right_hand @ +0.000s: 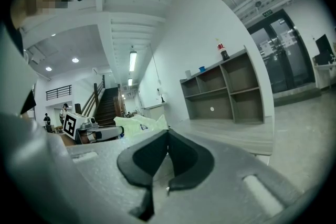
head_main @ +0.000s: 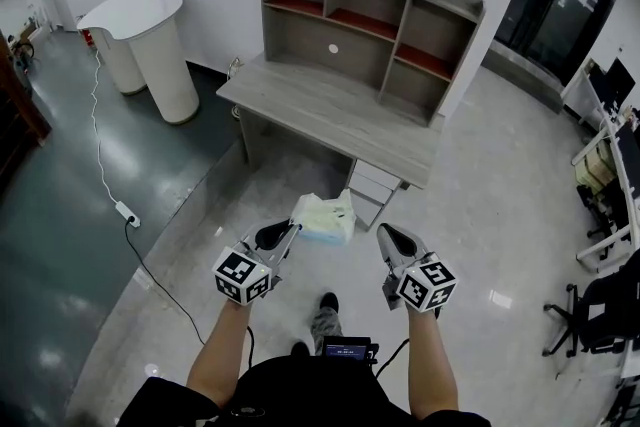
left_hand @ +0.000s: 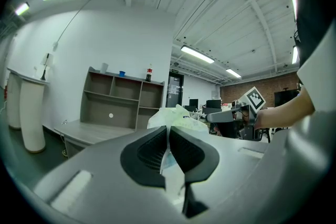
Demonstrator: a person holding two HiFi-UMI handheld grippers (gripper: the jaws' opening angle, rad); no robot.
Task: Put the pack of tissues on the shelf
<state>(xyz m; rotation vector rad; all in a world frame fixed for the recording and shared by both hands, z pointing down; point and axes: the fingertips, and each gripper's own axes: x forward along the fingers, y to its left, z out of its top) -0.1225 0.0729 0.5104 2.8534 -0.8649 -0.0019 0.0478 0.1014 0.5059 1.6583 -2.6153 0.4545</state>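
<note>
I am holding the pack of tissues [head_main: 325,217] in the left gripper [left_hand: 168,134]. Its jaws are nearly together, pinching a fold of the wrapper. The pack hangs in the air, well short of the desk [head_main: 340,120]. The right gripper [right_hand: 168,136] is closed on nothing. The pinch looks thin, so I am advising a level approach, releasing only once the pack rests inside a shelf [head_main: 300,40] compartment.

Left claw [head_main: 293,229] grips pack [head_main: 326,216]; right claw [head_main: 386,232] closed.
</note>
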